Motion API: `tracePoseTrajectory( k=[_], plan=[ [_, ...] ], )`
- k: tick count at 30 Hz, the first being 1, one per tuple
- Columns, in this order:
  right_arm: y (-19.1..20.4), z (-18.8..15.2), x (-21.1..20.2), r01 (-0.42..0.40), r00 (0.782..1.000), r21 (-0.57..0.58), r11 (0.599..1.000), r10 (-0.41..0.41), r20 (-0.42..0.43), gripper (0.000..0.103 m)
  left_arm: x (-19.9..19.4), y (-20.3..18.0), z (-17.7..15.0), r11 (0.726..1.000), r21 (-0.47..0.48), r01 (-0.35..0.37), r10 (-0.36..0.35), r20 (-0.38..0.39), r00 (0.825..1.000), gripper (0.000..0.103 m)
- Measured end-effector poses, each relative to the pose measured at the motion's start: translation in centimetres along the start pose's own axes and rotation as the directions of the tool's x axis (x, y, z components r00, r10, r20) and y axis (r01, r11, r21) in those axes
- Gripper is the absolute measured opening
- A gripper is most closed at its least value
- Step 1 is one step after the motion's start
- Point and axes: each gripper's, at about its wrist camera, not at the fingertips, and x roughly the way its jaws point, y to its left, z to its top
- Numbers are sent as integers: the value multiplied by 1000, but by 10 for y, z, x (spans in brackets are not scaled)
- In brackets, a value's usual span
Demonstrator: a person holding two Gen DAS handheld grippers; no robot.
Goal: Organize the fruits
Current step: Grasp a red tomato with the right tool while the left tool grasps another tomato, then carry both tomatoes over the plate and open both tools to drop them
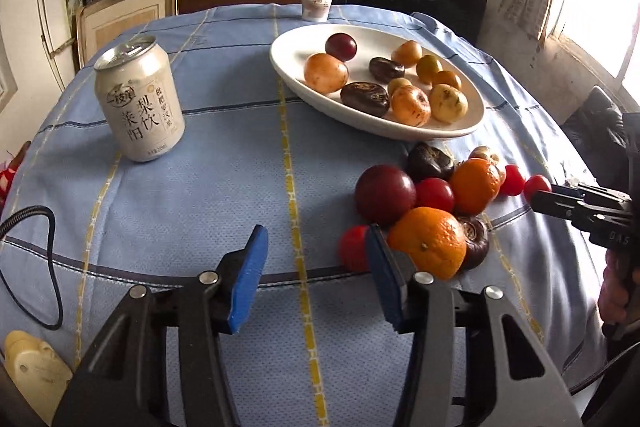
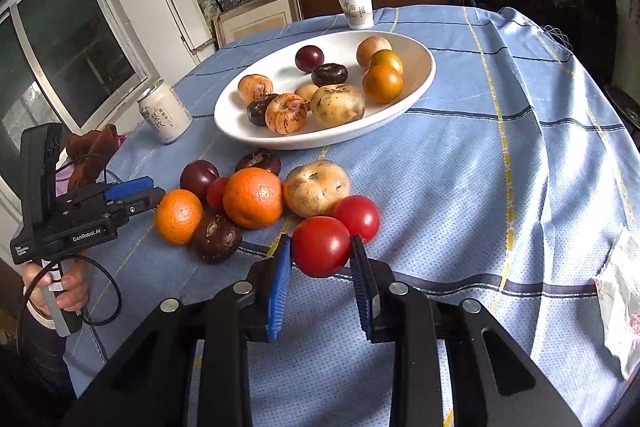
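A white oval plate (image 1: 288, 63) (image 2: 420, 75) holds several tan, orange and dark fruits. A loose pile of fruit lies on the blue cloth in front of it: oranges (image 1: 430, 241) (image 2: 253, 198), plums (image 1: 385, 194), dark fruits and red tomatoes. My left gripper (image 1: 316, 251) is open and empty, just left of the pile, with a red tomato (image 1: 353, 247) behind its right finger. My right gripper (image 2: 322, 257) is open, with a red tomato (image 2: 321, 246) between its pads; contact is unclear. It also shows in the left wrist view (image 1: 560, 201).
A white drink can (image 1: 139, 99) (image 2: 165, 115) stands at the left of the table. A paper cup (image 1: 317, 1) (image 2: 356, 7) stands behind the plate. A black cable (image 1: 48, 267) lies at the near left. A white cloth (image 2: 620, 303) lies at the right edge.
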Motion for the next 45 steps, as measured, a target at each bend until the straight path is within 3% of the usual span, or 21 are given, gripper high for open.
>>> tracePoseTrajectory(
  k=[3,9,13,18,24,32,40,45],
  plan=[
    [1,0,1,1,1000,-4,1000,-1,-4,30,2,2,0,996,-22,90,-91,-29,995,48],
    [0,0,1,-1,1000,-6,1000,1,-5,30,9,-3,2,997,-10,77,-78,-42,996,48],
    [1,-1,1,-1,1000,-6,1000,1,-6,30,24,-5,6,989,-18,145,-146,-101,984,49],
    [3,-1,2,0,1000,-15,1000,0,-12,30,21,-13,2,993,14,116,-114,-84,990,47],
    [3,-1,2,7,1000,-15,1000,-7,-8,30,18,-24,1,988,69,135,-130,-74,989,24],
    [3,-1,3,13,1000,-17,1000,-13,-9,30,14,-29,1,990,75,119,-115,-64,991,24],
    [5,-1,0,8,1000,-32,999,-7,7,30,-8,-25,0,992,87,88,-91,26,996,24],
    [9,7,-3,-50,997,-41,998,52,49,30,-17,-25,15,990,92,108,-113,44,993,24]
  ],
)
